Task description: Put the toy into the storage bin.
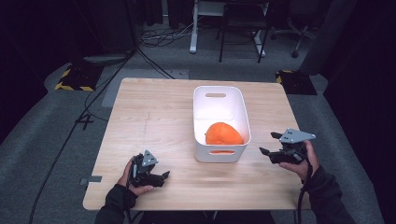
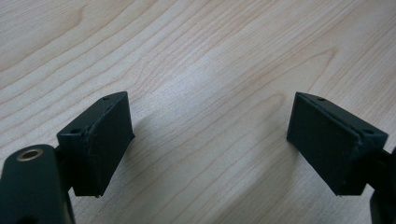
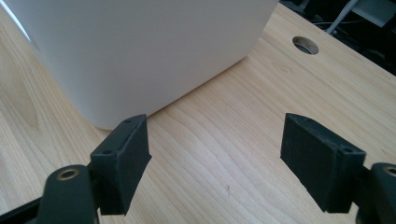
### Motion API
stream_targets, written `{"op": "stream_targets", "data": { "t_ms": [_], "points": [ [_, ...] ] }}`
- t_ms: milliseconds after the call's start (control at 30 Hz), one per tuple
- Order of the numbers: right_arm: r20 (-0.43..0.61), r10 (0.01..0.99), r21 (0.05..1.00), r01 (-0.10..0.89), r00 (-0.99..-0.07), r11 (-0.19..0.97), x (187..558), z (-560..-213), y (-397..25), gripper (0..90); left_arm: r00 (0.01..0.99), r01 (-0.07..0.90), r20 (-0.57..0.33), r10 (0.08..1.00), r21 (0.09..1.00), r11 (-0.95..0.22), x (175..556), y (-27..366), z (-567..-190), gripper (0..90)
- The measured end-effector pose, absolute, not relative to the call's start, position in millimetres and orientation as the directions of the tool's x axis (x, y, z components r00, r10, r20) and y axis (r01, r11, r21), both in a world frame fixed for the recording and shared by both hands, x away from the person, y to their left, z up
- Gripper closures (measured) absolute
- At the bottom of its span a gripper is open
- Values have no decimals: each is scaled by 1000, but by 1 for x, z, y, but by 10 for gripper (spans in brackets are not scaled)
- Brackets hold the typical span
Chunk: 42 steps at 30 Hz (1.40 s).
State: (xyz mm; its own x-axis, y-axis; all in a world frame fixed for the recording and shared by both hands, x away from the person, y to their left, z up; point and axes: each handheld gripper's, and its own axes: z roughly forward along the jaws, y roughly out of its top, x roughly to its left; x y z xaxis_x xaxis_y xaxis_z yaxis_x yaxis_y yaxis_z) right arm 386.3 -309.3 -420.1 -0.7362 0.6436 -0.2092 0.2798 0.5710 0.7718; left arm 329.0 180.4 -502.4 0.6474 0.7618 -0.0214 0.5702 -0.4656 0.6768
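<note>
Orange ball (image 1: 223,134) sits inside the white bin (image 1: 201,116), at its near end. Right gripper (image 1: 275,144) waits beside that bin, fingers spread and empty; reaching in carelessly could knock the bin's wall and shove it.

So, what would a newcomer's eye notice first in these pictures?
The round orange object lying at the near end of the white plastic bin stands out most, mid-table on the light wooden table. The left gripper and right gripper flank the bin, jaws open and empty.
</note>
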Motion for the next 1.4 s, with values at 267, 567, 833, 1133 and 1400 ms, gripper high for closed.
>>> {"op": "stream_targets", "data": {
  "t_ms": [267, 567, 833, 1133, 1400],
  "points": [
    [-212, 653, 751, 306, -727, 585, 386, -431, -315, 244, 641, 570, -17, 767, 680, -462, 329, 180, -503, 145],
    [-195, 664, 732, 344, -722, 589, 383, -446, -324, 244, 641, 570, -17, 767, 680, -461, 329, 180, -503, 145],
    [-185, 675, 708, 380, -714, 596, 376, -460, -335, 240, 641, 570, -17, 767, 680, -461, 329, 180, -503, 145],
    [-162, 701, 687, 431, -694, 585, 367, -478, -346, 225, 641, 570, -17, 767, 680, -461, 329, 180, -503, 145],
    [-121, 725, 693, 465, -678, 551, 363, -487, -362, 213, 641, 570, -17, 767, 680, -461, 329, 180, -503, 145]
  ]
}}
